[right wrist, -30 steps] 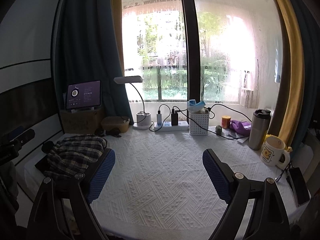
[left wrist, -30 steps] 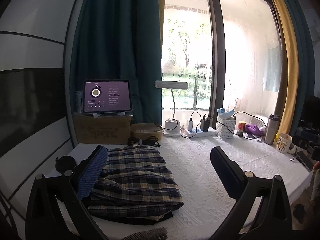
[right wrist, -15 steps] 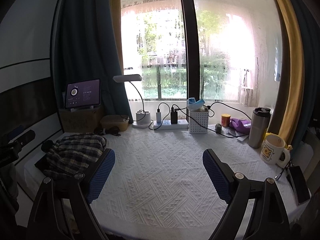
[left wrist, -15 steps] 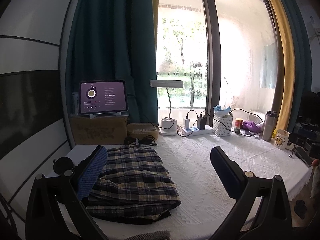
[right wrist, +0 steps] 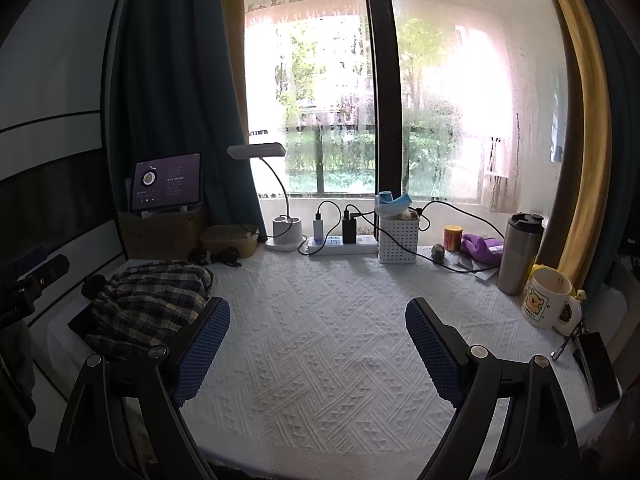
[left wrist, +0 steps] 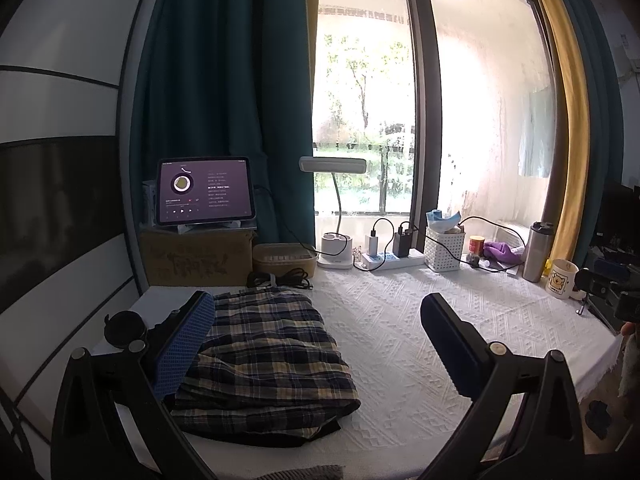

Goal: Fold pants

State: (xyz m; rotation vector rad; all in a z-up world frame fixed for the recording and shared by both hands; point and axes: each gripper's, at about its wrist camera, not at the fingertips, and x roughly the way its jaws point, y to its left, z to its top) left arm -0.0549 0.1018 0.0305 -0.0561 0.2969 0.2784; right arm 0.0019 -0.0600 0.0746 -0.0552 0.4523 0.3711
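Note:
The plaid pants [left wrist: 260,356] lie folded in a compact stack on the left of the white table cover [left wrist: 392,320], on top of a dark garment. They also show in the right wrist view [right wrist: 148,308]. My left gripper [left wrist: 316,340] is open and empty, held above the table just right of the pants, its left finger over their left edge. My right gripper [right wrist: 318,344] is open and empty over the bare middle of the table.
Along the window sit a tablet [left wrist: 205,191] on a cardboard box, a desk lamp [left wrist: 334,208], a power strip [left wrist: 390,258], a white basket [left wrist: 442,248], a steel tumbler [right wrist: 520,254] and a mug [right wrist: 546,298]. A phone [right wrist: 598,368] lies at the right edge.
The left gripper has drifted slightly, so the scene shifted a little in its view. The pants and the right gripper have stayed put.

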